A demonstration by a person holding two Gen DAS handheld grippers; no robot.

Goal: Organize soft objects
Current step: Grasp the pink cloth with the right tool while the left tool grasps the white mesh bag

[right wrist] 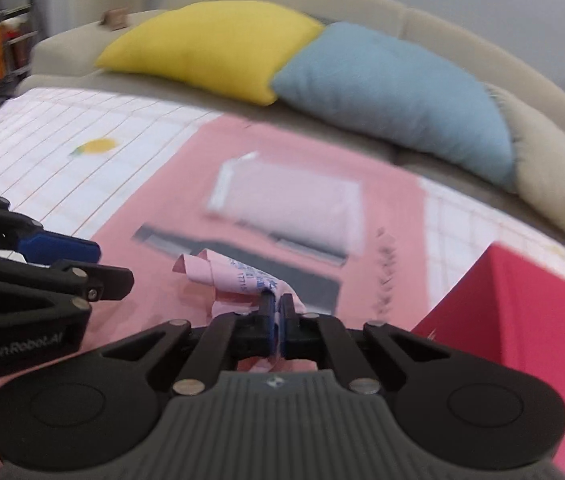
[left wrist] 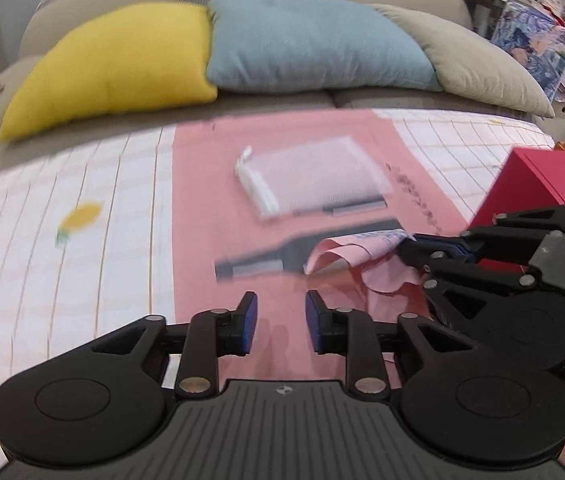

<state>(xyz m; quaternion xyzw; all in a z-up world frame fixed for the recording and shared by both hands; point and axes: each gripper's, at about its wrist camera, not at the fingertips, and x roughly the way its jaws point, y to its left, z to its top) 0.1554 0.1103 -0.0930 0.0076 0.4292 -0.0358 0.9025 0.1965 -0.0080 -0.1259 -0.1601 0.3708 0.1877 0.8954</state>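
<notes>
**Q:** On the table in front of the sofa, what's there, and how far along are you?

**A:** Early, I'd judge. My right gripper [right wrist: 278, 316] is clamped shut on a pink cloth [right wrist: 238, 280], a corner of it pinched betw. the blue pads. My left gripper [left wrist: 281, 322] is partly open w/ nothing betw. its jaws, hovering just beside the cloth, on its left in the left wrist view. No sign of the cloth being folded or put away yet.

**Q:** What does the cloth look like?

**A:** Thin, pale pink, w/ blue printed text I can't read. It's crumpled and curled, one edge rolled into loose tubes, the rest bunched by my right pads. It sits on a pink mat [left wrist: 202, 168] in the middle of a white checked tablecloth [left wrist: 82, 200] w/ lemon prints.

**Q:** Anything else nearby?

**A:** Beyond the cloth lies a dark grey flat item [left wrist: 274, 258], shape unclear thru blur, and past that a see-thru pouch [left wrist: 314, 172] w/ a white edge. Whether those two are soft things to sort, I can't tell. A red box [right wrist: 522, 320] stands at the table's right edge. Behind it all, yellow, blue and beige cushions lean in a row on the sofa.

**Q:** What's left?

**A:** Prob. most of it: spread or fold the cloth w/ both grippers, then stow it.
</notes>
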